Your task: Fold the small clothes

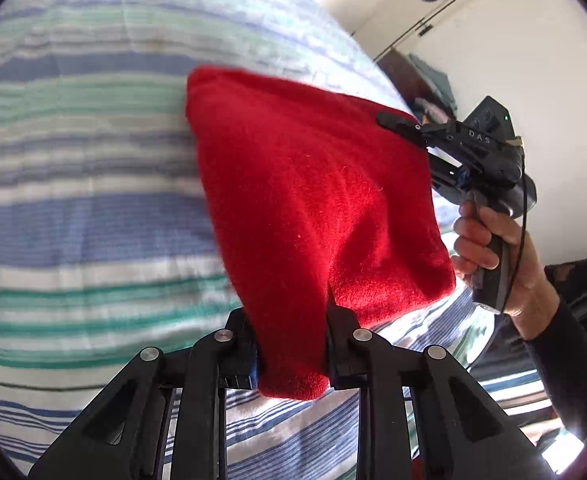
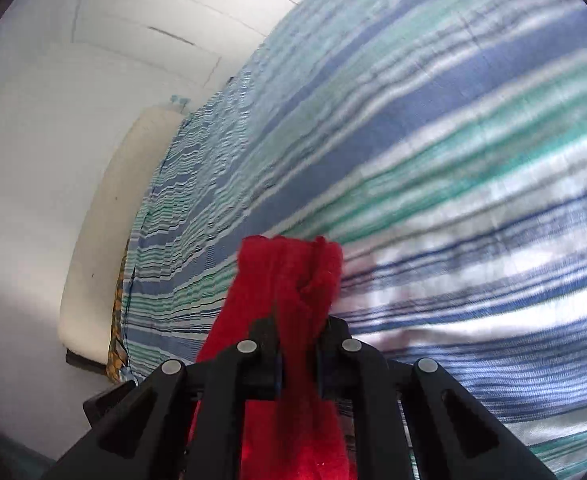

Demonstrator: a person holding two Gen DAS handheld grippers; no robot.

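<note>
- My left gripper [image 1: 291, 344] is clenched on the lower edge of a small red fuzzy knit garment [image 1: 313, 200]; the cloth bunches thickly between the pads.
- My right gripper [image 2: 297, 344] is clamped on another edge of the same red piece, which wads up between the fingers and spills past the tips. In the left view I can see that gripper [image 1: 403, 126] biting the far corner, with the person's hand [image 1: 489, 248] on its handle.
- The garment hangs stretched between the two grips, lifted off the blue, green and white striped bedsheet [image 1: 73, 220] beneath it.
- I judge it light, soft and floppy: it sags and gathers where pinched, and the fuzzy surface should not slip easily.
- Corners or hemmed edges look like the best places to hold; a pinch mid-panel would only bunch it further.
- Laying it flat on the sheet first seems needed before any clean fold.
</note>
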